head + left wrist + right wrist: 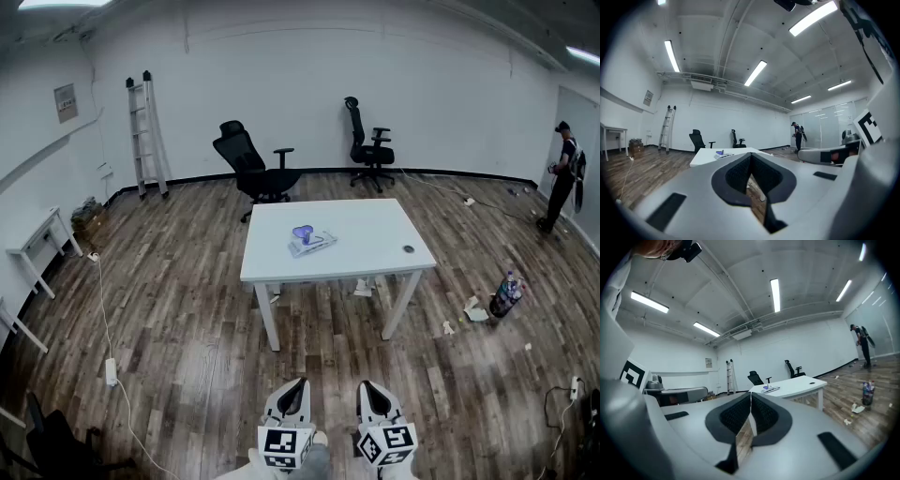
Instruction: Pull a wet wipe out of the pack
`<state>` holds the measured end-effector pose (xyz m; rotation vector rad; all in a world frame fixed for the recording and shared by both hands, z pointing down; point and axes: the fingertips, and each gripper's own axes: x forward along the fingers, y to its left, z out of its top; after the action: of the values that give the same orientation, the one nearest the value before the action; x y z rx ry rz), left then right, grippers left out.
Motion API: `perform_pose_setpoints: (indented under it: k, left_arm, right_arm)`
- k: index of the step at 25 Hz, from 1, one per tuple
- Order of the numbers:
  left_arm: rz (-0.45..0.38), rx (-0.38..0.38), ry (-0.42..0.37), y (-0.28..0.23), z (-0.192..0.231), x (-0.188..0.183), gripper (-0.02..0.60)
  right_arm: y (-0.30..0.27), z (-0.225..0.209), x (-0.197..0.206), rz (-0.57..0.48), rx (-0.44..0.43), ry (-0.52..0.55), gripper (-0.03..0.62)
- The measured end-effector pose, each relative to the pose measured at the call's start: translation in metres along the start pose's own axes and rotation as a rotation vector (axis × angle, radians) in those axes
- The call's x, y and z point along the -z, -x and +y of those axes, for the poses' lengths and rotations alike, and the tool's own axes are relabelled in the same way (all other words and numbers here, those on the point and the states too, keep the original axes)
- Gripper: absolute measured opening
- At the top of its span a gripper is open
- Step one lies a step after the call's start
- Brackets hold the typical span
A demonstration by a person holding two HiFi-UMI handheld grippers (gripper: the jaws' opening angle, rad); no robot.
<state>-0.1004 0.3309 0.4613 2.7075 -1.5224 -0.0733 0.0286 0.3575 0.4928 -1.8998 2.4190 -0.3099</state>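
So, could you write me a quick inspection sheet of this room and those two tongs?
Surface: white table on a wood floor.
Job's things: wipe pack lying on the table, something purple on it.
Clutter: small dark disc on the table; bottles and paper scraps on the floor.
Grippers: left tongs and right tongs both shut, empty, well short of the table.
Cables: white cord with power strip, floor at left.
Surroundings: office chairs, ladder, person far right.
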Motion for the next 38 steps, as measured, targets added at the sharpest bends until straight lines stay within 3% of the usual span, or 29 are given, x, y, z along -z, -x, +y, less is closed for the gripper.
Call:
perform_pose_setpoints:
  k: [4,20,38]
  left_arm:
    - [-0.012,0.007,-0.008,-0.036,0.010,0.003,-0.003]
    - [-0.009,0.014,0.022,-0.172,0.055,-0.004,-0.003]
    - [0.015,0.012,0.032,-0.257,0.092,0.004,-0.003]
  right_arm:
    - [-0.038,-0.016,0.004,-0.006,-0.011,-0.005,0.009]
    - [-0.172,-0.066,-0.044,-0.021,-0.038,0.026,0.009]
    - [-0.252,-0.108,-0.038,0.034,-0.016,0.008,0.009]
